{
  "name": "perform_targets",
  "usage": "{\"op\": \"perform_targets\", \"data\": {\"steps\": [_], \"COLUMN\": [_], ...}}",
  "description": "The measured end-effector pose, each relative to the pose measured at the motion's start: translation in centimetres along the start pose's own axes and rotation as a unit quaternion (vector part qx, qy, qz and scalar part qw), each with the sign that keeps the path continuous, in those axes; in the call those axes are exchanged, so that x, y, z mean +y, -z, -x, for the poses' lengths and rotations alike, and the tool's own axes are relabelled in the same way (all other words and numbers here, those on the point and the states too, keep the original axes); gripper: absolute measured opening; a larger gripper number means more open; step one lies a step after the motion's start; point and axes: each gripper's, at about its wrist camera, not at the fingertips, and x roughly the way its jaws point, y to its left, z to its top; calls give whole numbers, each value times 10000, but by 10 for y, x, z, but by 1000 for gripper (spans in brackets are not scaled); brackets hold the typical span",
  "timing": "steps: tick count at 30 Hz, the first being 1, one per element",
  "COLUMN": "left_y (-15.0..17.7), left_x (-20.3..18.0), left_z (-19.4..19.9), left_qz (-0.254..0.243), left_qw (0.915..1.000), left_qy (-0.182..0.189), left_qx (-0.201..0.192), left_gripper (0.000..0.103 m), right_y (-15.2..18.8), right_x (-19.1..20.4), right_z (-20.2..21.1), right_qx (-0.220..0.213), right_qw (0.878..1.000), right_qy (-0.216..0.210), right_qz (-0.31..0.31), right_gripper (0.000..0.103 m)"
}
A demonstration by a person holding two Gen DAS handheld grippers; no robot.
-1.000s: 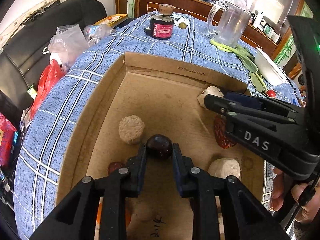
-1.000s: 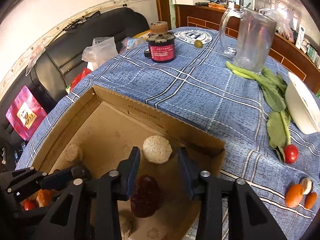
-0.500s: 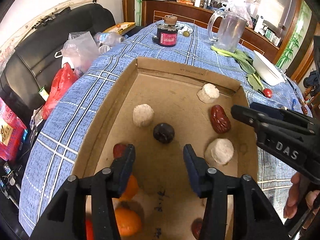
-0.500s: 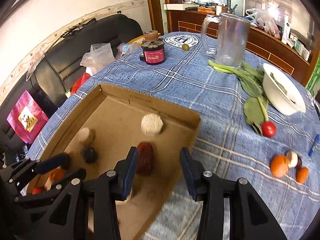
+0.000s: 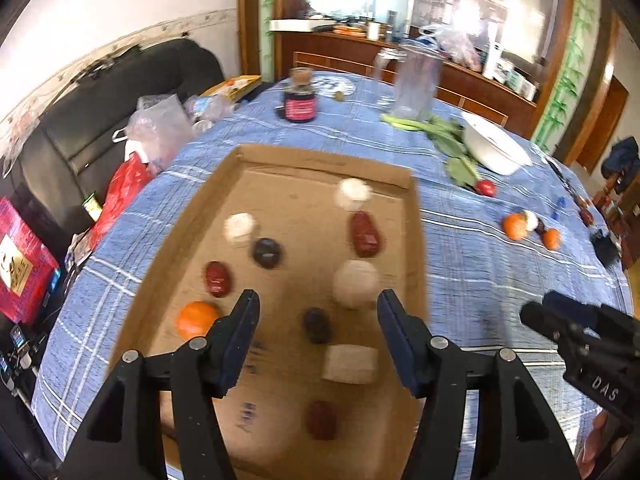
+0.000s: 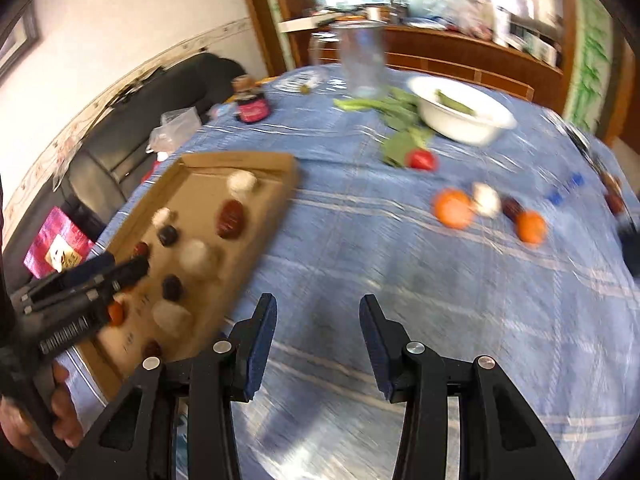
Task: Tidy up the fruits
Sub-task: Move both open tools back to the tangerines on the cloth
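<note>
A shallow cardboard box (image 5: 416, 240) (image 6: 288, 176) lies on the blue checked tablecloth and holds several fruits: a dark plum (image 5: 267, 253), red dates (image 5: 364, 234), pale round pieces (image 5: 355, 288) and an orange (image 5: 197, 318). My left gripper (image 5: 316, 306) hangs above the box's near half, jaws opening, nothing between them. My right gripper (image 6: 318, 308) is open and empty over bare cloth to the right of the box. Two oranges (image 6: 454, 208) (image 6: 530, 226), a pale piece (image 6: 486, 199) and a dark fruit (image 6: 512, 208) lie loose on the cloth beyond it.
A white bowl (image 6: 460, 114), green leaves (image 6: 396, 148) and a red tomato (image 6: 420, 159) sit at the far right. A glass mug (image 6: 362, 62) and a dark jar (image 5: 300, 104) stand at the back. A black sofa with bags (image 5: 156, 132) borders the table's left edge.
My left gripper let go of the dark plum, opened and pulled back and up from the box. My right gripper swung right, off the box and over the open cloth.
</note>
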Motion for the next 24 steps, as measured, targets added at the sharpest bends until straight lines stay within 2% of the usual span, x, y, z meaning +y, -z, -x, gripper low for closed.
{"op": "perform_targets", "data": {"steps": [4, 6, 9, 14, 18, 24], "left_y": [2, 3, 4, -1, -13, -29], "left_x": [-38, -61, -90, -130, -158, -180], "left_z": [-1, -4, -9, -28, -50, -75], "left_qz": [-298, -472, -714, -1067, -1291, -1420], "left_qw": [9994, 9985, 9965, 9920, 9888, 9861], "left_qy": [146, 248, 389, 553, 545, 594], "left_qx": [41, 108, 198, 396, 512, 617], "left_gripper": [62, 66, 67, 67, 67, 67], "right_y": [22, 27, 27, -2, -30, -53], "right_x": [-47, -67, -102, -152, -171, -183], "right_z": [18, 24, 31, 26, 3, -45], "right_qx": [-30, -41, -109, -240, -248, 33], "right_qw": [9990, 9981, 9957, 9928, 9932, 9957], "right_qy": [187, 320, 485, 657, 708, 648], "right_qz": [-402, -532, -781, -976, -892, -666], "right_gripper": [47, 46, 46, 47, 50, 50]}}
